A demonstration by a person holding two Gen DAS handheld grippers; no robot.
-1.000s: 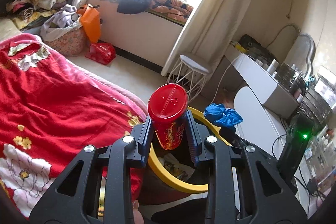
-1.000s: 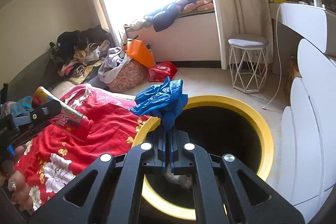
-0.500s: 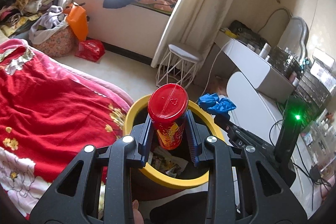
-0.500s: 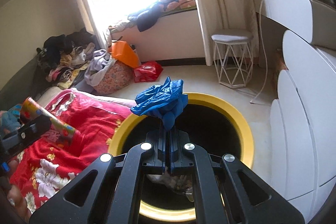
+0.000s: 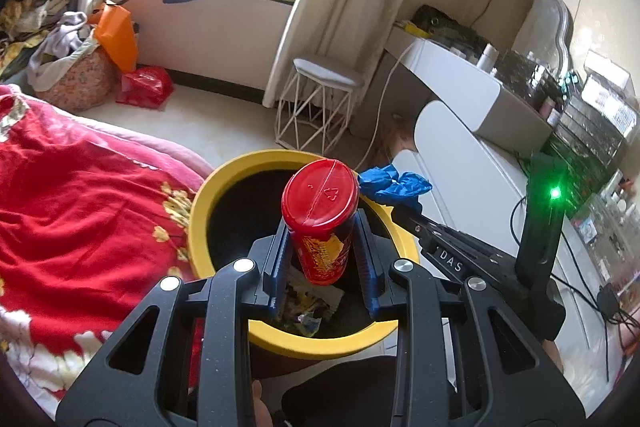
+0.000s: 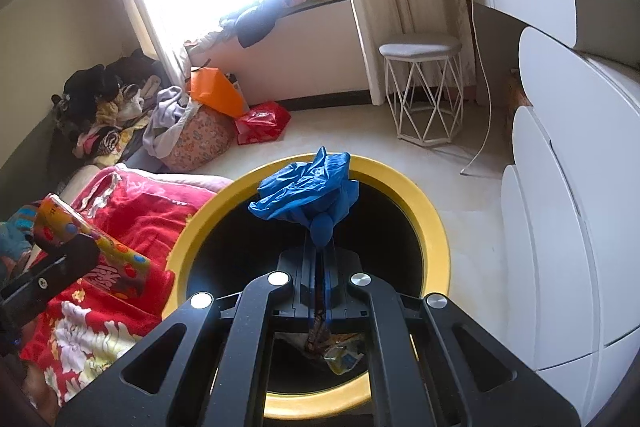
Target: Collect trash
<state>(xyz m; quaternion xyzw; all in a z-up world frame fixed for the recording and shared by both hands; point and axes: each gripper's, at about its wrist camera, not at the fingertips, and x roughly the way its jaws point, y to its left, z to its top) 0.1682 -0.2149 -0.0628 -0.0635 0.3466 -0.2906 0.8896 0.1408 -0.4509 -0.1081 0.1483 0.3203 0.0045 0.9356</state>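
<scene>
Both wrist views look down, close — sharing the bin (image 5: 224, 183).

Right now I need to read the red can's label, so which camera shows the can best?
The left wrist view: the red can fills the centre, lid and printed side facing, held in the left claw. The right wrist view shows only its patterned side at the left edge.

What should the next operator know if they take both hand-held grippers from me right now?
Left hand-held gripper: shut on the red snack can, held over the mouth of the yellow-rimmed bin.
Right hand-held gripper: shut on the crumpled blue wrapper, also over the bin's opening.
Done: both pieces picked up and brought to the bin; wrappers already lie at its bottom.
Left: open each hand-held gripper so can and wrapper drop in, then look for more trash.
</scene>
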